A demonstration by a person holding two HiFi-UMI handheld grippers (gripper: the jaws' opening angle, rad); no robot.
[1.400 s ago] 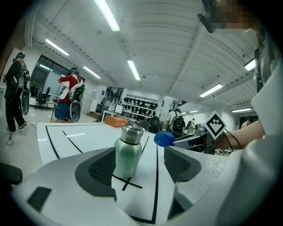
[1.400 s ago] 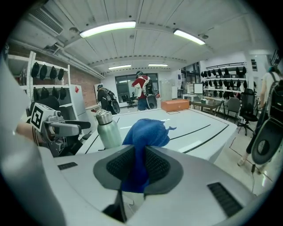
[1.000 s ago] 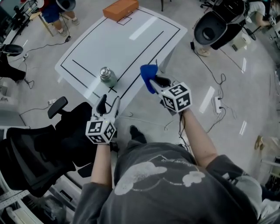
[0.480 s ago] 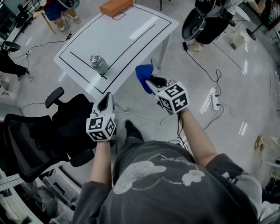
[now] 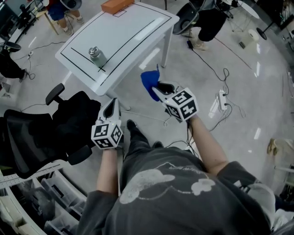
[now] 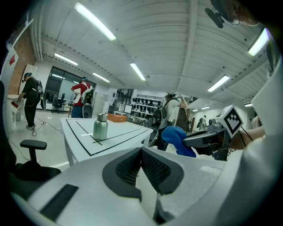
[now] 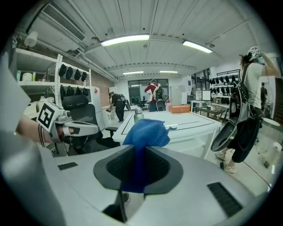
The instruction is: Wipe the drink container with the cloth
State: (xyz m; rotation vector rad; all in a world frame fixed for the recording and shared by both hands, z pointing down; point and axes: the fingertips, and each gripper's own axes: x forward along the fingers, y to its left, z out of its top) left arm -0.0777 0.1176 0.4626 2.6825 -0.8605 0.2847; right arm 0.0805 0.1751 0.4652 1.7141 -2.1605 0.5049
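Observation:
The drink container, a small metal bottle point(image 5: 96, 55), stands upright near the left front corner of the white table point(image 5: 128, 32). Both grippers are off the table, over the floor in front of it. My right gripper point(image 5: 156, 87) is shut on a blue cloth point(image 5: 149, 79), which bunches out past the jaws point(image 7: 146, 132). My left gripper point(image 5: 111, 104) is shut with nothing in it; its pads meet point(image 6: 141, 152). The left gripper view shows the bottle point(image 6: 100, 126) far ahead on the table and the cloth point(image 6: 174, 137) to the right.
An orange box point(image 5: 118, 5) lies at the table's far edge. A black office chair point(image 5: 50, 133) stands just left of my left gripper. Cables and a power strip point(image 5: 219, 98) lie on the floor at the right. Other people stand beyond the table.
Both grippers have drawn back from the table, which now lies farther away. The left jaws went from open to shut on nothing. The right gripper keeps the cloth.

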